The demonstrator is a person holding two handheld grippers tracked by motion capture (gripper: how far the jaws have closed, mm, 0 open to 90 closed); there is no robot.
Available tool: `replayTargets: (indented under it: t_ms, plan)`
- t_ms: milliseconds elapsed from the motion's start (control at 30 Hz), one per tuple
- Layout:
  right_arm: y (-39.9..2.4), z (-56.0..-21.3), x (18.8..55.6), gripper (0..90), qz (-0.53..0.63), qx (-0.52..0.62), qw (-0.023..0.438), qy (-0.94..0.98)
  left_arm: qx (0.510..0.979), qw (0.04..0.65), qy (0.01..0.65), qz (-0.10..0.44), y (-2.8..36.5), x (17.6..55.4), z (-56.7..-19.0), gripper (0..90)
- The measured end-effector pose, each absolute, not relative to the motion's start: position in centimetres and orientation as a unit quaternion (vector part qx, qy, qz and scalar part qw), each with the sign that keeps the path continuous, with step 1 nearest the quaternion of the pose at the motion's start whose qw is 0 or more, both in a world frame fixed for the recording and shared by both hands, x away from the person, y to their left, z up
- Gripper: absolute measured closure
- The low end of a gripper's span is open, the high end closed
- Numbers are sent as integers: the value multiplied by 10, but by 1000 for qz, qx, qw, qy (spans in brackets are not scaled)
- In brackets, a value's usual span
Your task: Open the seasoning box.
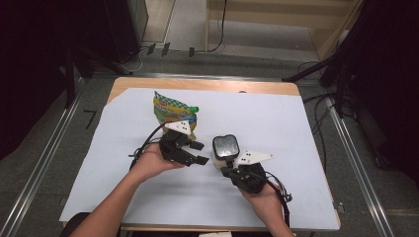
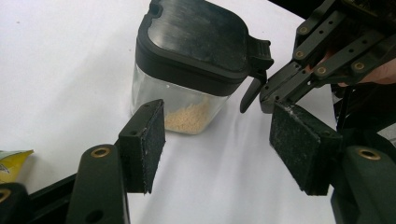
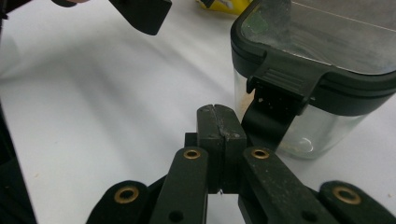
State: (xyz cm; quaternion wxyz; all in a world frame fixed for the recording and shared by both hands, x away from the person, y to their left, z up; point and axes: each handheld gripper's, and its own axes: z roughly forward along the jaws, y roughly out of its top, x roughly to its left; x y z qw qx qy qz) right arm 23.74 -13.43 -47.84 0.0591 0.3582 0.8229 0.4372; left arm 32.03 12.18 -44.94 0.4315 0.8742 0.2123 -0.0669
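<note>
A clear container [image 1: 225, 147] with a black lid stands on the white sheet, a little pale grain [image 2: 187, 119] in its bottom. The lid's latch tab [image 3: 273, 112] hangs down at the side facing my right gripper. My right gripper [image 3: 219, 116] is shut with nothing between its pads, its tips right beside that tab. In the high view it [image 1: 228, 170] sits just in front of the container. My left gripper [image 1: 200, 153] stands open to the container's left, pads [image 2: 154, 140] apart and empty, aimed at the container [image 2: 196, 51] a short way off.
A yellow and green snack bag [image 1: 173, 112] lies behind my left gripper. The white sheet [image 1: 296, 128] covers a wooden table [image 1: 207, 84] with its edges near the front and right. Cables trail from both grippers toward the person.
</note>
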Motion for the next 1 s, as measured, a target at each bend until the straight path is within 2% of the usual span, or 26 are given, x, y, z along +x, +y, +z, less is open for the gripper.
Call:
replayTargets:
  t_ms: [233, 1000]
  plan:
    - [-136, -482, 238, 900, 424, 363, 59, 828, 875, 430, 211, -69, 121, 320, -450, 380]
    - [-183, -480, 250, 900, 421, 411, 64, 806, 881, 419, 209, -68, 117, 319, -453, 395]
